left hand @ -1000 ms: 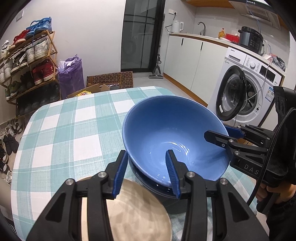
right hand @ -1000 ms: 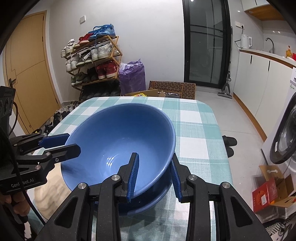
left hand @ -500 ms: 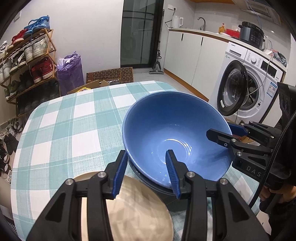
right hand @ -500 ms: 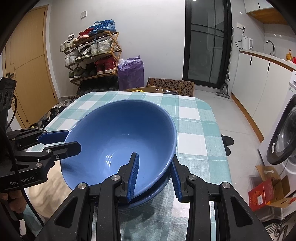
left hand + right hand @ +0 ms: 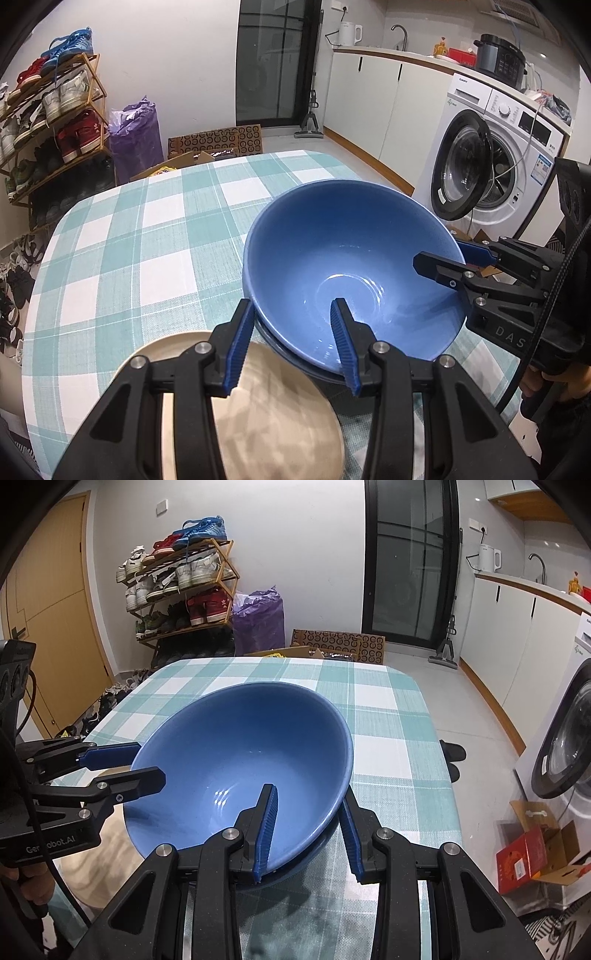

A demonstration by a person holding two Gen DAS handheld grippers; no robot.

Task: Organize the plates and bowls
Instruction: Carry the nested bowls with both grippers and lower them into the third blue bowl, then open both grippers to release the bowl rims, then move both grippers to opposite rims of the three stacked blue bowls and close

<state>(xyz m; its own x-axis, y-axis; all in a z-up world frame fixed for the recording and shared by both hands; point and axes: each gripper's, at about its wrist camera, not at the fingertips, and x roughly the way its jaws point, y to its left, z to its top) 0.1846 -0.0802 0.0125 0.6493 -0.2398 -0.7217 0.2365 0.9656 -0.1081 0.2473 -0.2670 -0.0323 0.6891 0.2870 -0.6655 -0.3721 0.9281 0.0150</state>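
The blue bowl [image 5: 351, 273] sits near the front right part of the checked tabletop [image 5: 147, 236], and it seems to rest inside a darker dish [image 5: 295, 363] of which only a thin edge shows below it; I cannot tell for sure if that is a second bowl or a plate. A beige plate [image 5: 280, 413] lies just beside it on the left, partly under the left tool.

The left hand-held gripper [image 5: 293, 343] has its jaws straddling the near rim of the bowl, one pad outside and one pad inside, and they look clamped on the wall. The right hand-held gripper [image 5: 308, 830] does the same on the opposite side of the rim, one pad inside and one outside, also closed on the bowl as far as the right wrist view shows.

The step in hand, I judge, is to seat or lift the bowl with two grips together. To do it well, both hands should move at the same speed and keep the rim level, because a ceramic wall is smooth and can slide between the pads if one side goes faster. The grip should stay deep on the rim, not only at the lip. The bowl should stay centred over the dish below, and away from the beige plate, so nothing knocks.
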